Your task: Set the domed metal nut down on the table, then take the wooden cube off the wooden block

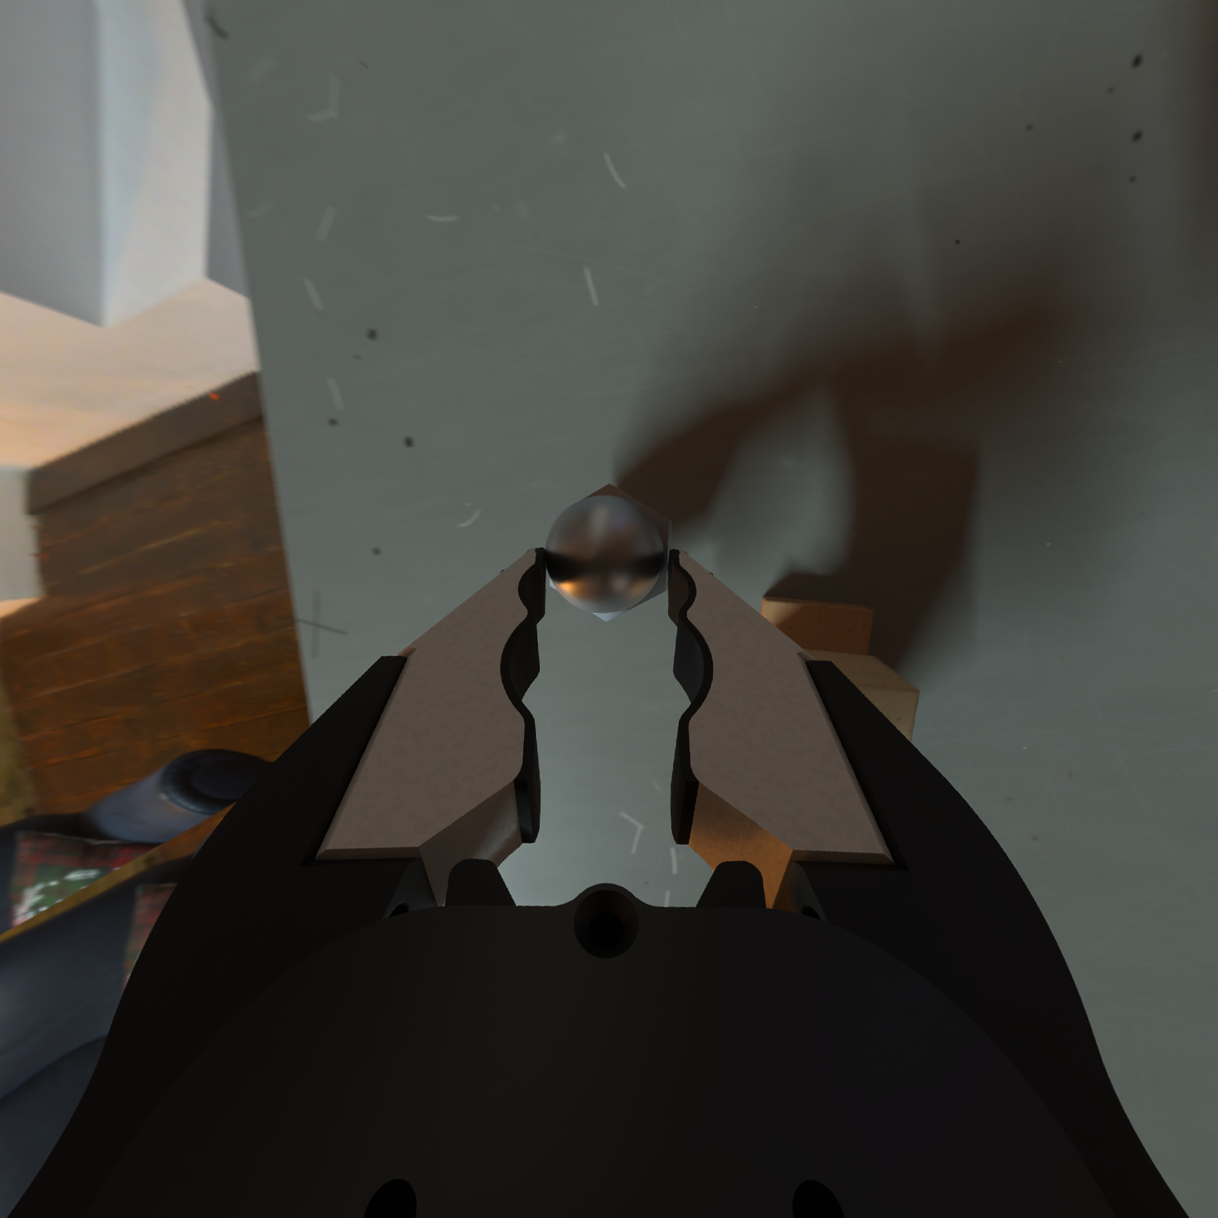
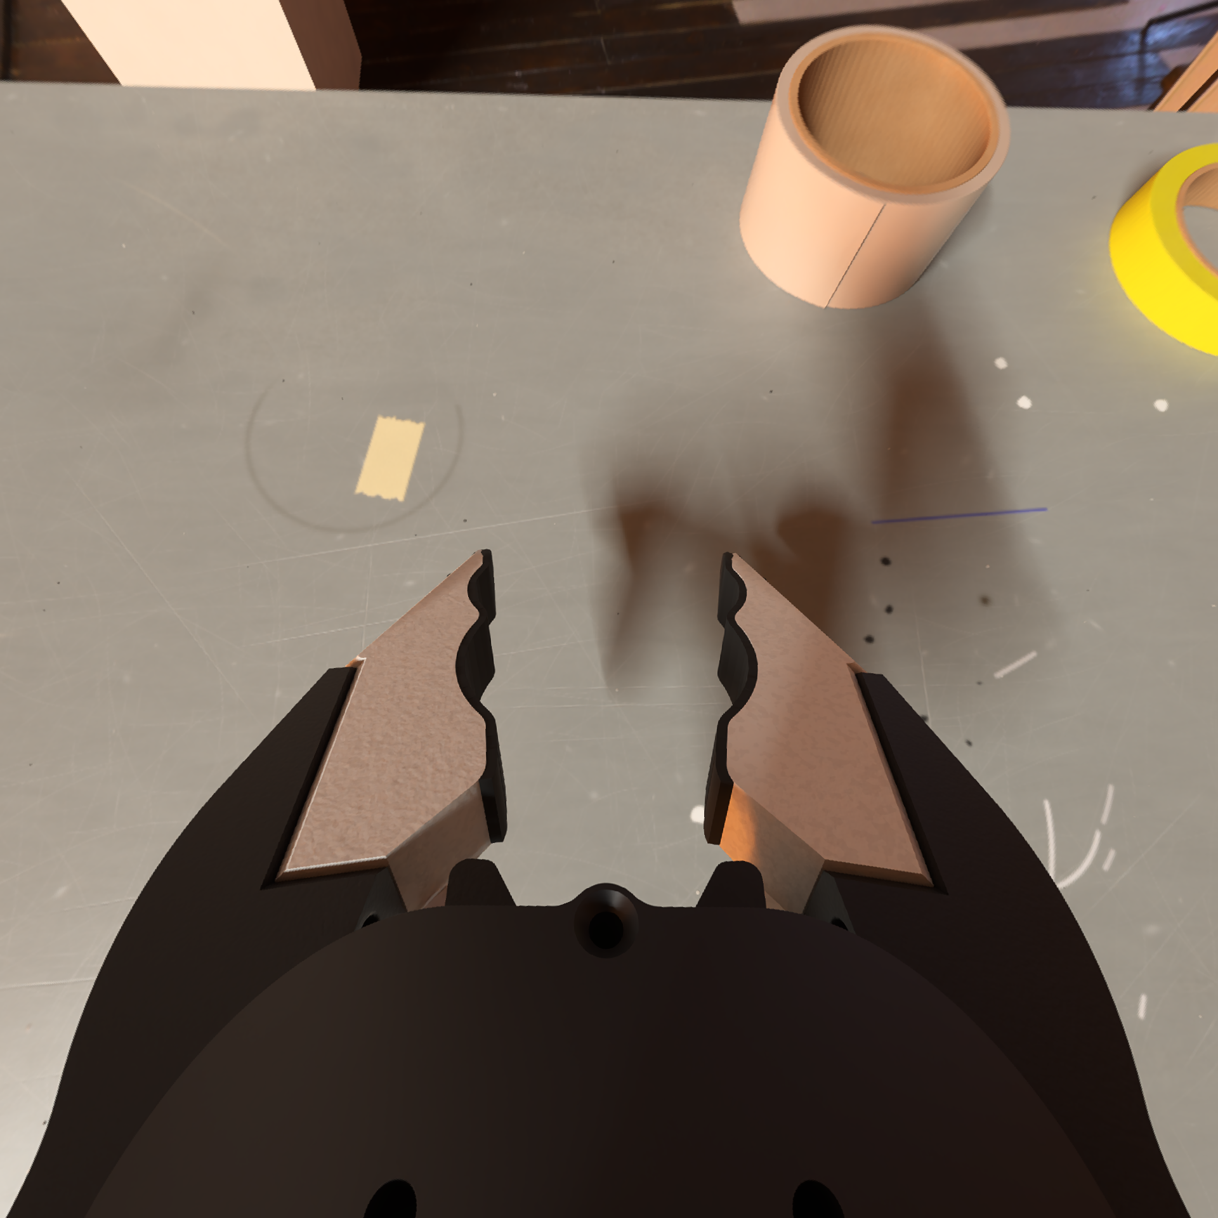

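Observation:
In the left wrist view, my left gripper [image 1: 605, 560] is shut on the domed metal nut [image 1: 605, 557], a shiny dome on a hexagonal base, held at the fingertips above the grey table [image 1: 659, 231]. Just right of the right finger, the wooden cube [image 1: 820, 619] sits on the paler wooden block [image 1: 876, 692]; both are partly hidden by the finger. In the right wrist view, my right gripper [image 2: 606, 560] is open and empty over the grey table [image 2: 198, 263]. The cube, block and nut do not show in that view.
The table's left edge [image 1: 263, 408] drops to a brown wooden floor [image 1: 151, 593]. In the right wrist view, a tan tape roll [image 2: 870, 171] and a yellow tape roll [image 2: 1166, 244] stand far right. A strip of masking tape [image 2: 390, 456] lies inside a faint ring mark.

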Controlling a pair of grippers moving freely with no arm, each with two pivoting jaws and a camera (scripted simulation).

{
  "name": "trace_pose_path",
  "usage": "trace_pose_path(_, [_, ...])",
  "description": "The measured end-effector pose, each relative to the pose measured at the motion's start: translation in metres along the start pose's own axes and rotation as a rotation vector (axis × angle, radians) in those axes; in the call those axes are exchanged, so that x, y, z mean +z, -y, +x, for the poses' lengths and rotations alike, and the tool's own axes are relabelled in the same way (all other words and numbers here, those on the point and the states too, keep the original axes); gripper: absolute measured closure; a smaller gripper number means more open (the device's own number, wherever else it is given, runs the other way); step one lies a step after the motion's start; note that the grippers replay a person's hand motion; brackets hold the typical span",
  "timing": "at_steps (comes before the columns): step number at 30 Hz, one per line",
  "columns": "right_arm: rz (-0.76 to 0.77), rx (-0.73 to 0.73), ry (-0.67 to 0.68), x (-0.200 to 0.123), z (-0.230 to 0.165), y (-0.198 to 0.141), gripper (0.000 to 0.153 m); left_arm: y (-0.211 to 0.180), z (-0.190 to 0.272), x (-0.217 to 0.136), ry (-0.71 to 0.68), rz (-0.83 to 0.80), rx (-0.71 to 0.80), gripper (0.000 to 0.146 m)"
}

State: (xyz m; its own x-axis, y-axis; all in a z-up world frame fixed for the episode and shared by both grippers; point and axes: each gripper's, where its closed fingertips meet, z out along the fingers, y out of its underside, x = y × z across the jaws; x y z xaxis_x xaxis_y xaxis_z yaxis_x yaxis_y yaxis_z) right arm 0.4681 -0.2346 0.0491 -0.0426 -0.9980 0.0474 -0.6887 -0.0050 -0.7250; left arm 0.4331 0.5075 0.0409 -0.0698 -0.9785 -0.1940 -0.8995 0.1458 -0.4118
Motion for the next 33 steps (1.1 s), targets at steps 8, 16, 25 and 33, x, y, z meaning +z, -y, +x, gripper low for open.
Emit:
trace_pose_path(8, [0.122, 0.013, -0.025, -0.014, 0.011, 0.018, 0.086, 0.05, 0.015, -0.115, 0.121, 0.331, 0.155, 0.109])
trace_pose_path(16, [0.193, 0.051, -0.027, -0.025, 0.026, 0.024, 0.086, 0.107, 0.31, -0.189, -0.542, 0.599, 0.77, 0.11])
trace_pose_path(25, [0.153, 0.054, 0.03, -0.012, 0.031, 0.012, 0.085, 0.121, 0.525, -0.102, -0.627, 0.425, 1.234, 0.11])
trace_pose_path(33, [0.146, 0.041, 0.073, -0.009, 0.03, 0.011, 0.082, 0.119, 0.572, -0.054, -0.647, 0.261, 1.297, 0.11])
